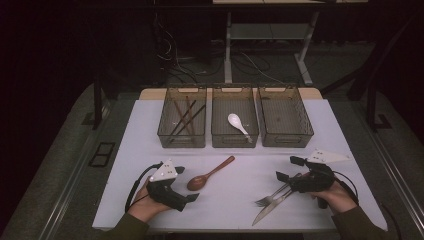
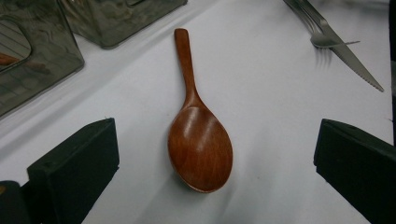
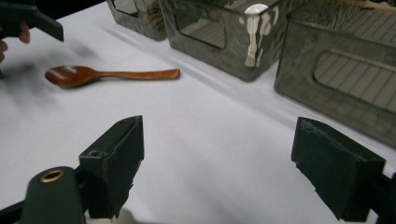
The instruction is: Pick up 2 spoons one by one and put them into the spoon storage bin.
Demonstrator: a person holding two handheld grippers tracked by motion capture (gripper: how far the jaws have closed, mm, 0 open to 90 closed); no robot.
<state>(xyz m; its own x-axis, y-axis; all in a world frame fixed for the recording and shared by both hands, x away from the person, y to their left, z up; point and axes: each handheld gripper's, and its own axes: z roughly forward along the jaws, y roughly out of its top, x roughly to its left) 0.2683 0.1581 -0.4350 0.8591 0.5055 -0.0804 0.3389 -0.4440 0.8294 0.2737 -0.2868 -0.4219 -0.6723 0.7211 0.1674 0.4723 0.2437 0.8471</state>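
Resting low on table, left gripper [image 1: 186, 184] facing wooden spoon [image 1: 209, 174], fingers spread

Wooden spoon [image 1: 209, 174] lies between both tongs [image 1: 186, 183].

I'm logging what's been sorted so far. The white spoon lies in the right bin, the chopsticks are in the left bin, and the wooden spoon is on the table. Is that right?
Not quite. The white spoon lies in the middle bin, not the right bin, as the high view shows. The rest stands: the chopsticks are in the left bin and the wooden spoon is on the table.
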